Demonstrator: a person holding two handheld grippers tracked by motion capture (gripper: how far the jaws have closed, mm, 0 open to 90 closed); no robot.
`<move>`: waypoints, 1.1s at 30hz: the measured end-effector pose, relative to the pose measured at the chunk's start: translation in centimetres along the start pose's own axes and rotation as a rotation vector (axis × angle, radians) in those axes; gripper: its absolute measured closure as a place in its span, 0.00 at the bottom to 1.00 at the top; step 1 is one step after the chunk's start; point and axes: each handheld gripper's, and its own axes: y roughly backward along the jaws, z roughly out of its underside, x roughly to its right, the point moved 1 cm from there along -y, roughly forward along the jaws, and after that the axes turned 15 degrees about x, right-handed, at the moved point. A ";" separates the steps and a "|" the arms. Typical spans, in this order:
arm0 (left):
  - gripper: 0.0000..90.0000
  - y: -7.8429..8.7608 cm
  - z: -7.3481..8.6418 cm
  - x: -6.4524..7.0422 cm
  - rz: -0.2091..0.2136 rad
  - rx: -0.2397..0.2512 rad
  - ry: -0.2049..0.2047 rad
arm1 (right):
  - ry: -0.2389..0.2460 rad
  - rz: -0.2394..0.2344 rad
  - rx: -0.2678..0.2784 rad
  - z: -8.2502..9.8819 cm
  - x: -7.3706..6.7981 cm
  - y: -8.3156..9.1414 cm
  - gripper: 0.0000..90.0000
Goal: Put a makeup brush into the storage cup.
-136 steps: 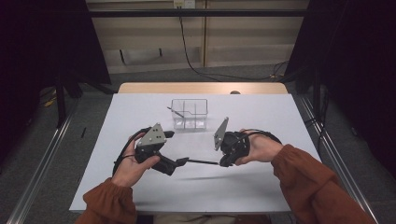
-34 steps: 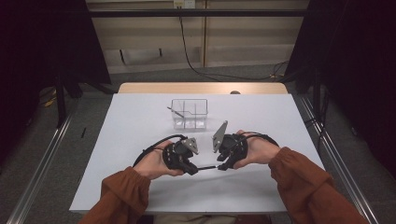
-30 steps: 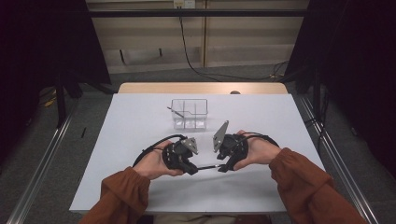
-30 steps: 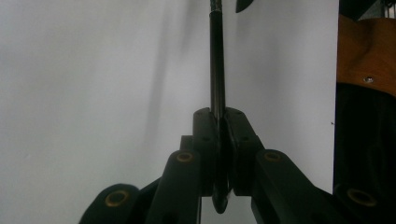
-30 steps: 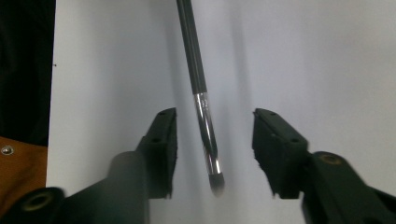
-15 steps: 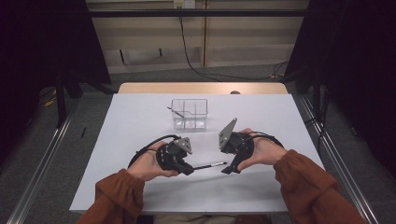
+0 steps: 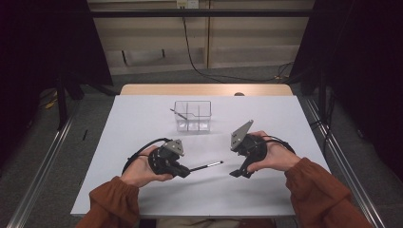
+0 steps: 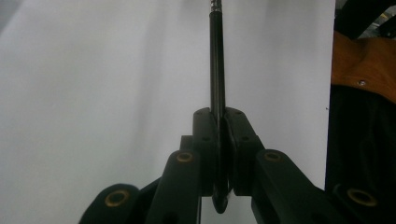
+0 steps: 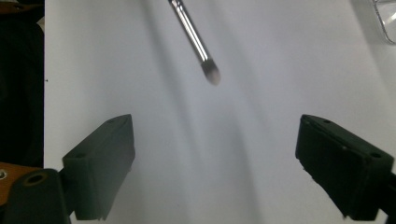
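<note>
White sheeting covers my table, the biggest thing before me, and it lies bare between my hands; at twelve o'clock from them stands a clear plastic box with dividers, a thin dark stick leaning in its left compartment, and I judge that box to be where the brush is meant to go, since nothing stands between it and my hands; my left gripper, at about seven o'clock from the box, has its jaws pressed together on a slim black brush, pinching the handle near its rear end so the long shaft juts toward three o'clock, level above the sheet, its pale bristle tip free; in the left gripper view the handle runs straight up out of the clamped pads; my right gripper, at about five o'clock from the box, has just been opening its jaws and they stand wide apart with nothing between them; in the right gripper view the brush tip hangs ahead of the spread pads, apart from both; I judge the left hand alone carries the brush now.
</note>
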 end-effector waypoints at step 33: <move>0.93 2.0 2.4 0.1 -0.067 0.230 0.071 | -0.106 0.037 0.205 3.5 -1.3 1.3 0.10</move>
